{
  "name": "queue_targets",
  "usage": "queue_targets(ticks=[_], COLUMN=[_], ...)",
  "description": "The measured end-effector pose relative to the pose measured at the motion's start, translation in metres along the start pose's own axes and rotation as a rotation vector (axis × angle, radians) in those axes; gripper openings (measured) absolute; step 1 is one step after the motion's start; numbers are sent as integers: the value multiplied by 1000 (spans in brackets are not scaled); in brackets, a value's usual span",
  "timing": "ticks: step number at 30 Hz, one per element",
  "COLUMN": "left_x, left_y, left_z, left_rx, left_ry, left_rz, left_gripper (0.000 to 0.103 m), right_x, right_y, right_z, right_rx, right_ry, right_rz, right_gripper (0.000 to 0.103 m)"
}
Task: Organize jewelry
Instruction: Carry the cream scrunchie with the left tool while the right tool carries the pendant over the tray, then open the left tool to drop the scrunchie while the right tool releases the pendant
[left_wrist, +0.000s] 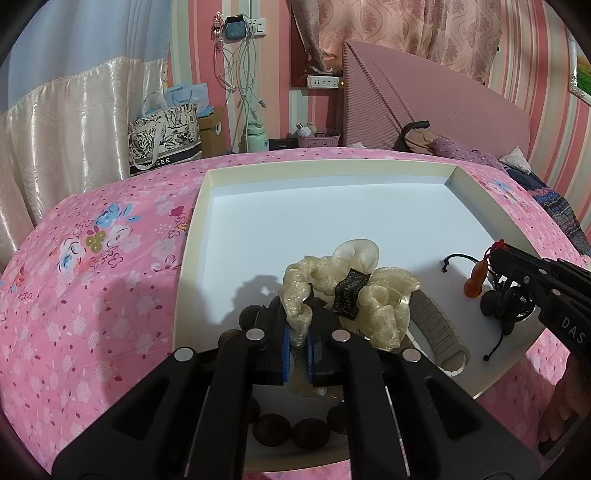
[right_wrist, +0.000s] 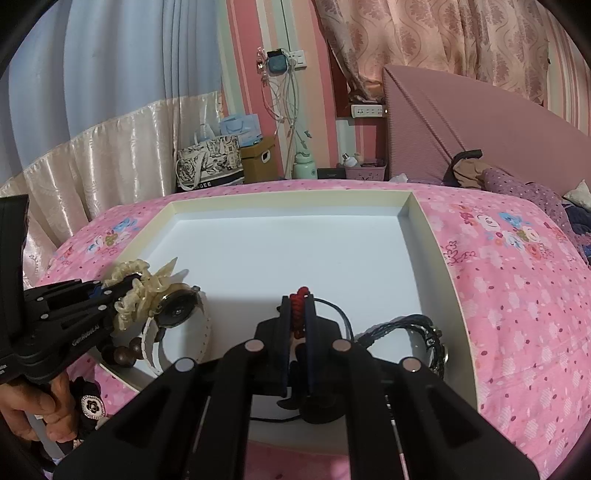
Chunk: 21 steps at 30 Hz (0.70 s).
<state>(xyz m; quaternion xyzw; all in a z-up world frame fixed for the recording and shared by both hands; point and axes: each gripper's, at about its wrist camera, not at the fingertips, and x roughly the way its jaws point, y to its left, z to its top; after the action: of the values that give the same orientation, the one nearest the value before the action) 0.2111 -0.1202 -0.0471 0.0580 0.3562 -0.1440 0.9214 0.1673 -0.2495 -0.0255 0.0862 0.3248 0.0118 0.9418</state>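
Left gripper clamped on cream organza scrunchie, near front of white tray, above dark wooden bead bracelet. Right gripper pinched shut on red knotted cord of gourd pendant. Both pieces gripped, neither yet placed. Next, probably: carrying each to a bare patch of tray, well apart, then releasing.
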Motion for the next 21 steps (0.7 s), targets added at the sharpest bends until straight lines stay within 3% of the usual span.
queue_targets(ticks=[5,7,11,12,13,15,21], left_x=[-1,-1,0,1,1,0,-1], left_y=[0,1,-1,-1,-2,-2,-1], left_z=[0,0,0,0,0,0,0], left_rx=[3,-4,-2,1,4,5,-4], left_ry=[0,5,6,5,4,0,-8], left_rz=[4,15,5,7,8,10,17], left_gripper=[9,24,29,31,33,36,47], right_x=[0,0,0,-1,-2,-5,-7], right_y=[-1,-1,-1,0,0,1,0], right_z=[1,1,1,1,1,0,1], right_rx=[5,9,6,6,4,2,9], right_ry=[-6,-9,-11,-13,-20,-39,-52], right_rz=[-12,-17,-21,-24,-29,-42,-45], right_gripper=[7,7,9,18,38,55,57])
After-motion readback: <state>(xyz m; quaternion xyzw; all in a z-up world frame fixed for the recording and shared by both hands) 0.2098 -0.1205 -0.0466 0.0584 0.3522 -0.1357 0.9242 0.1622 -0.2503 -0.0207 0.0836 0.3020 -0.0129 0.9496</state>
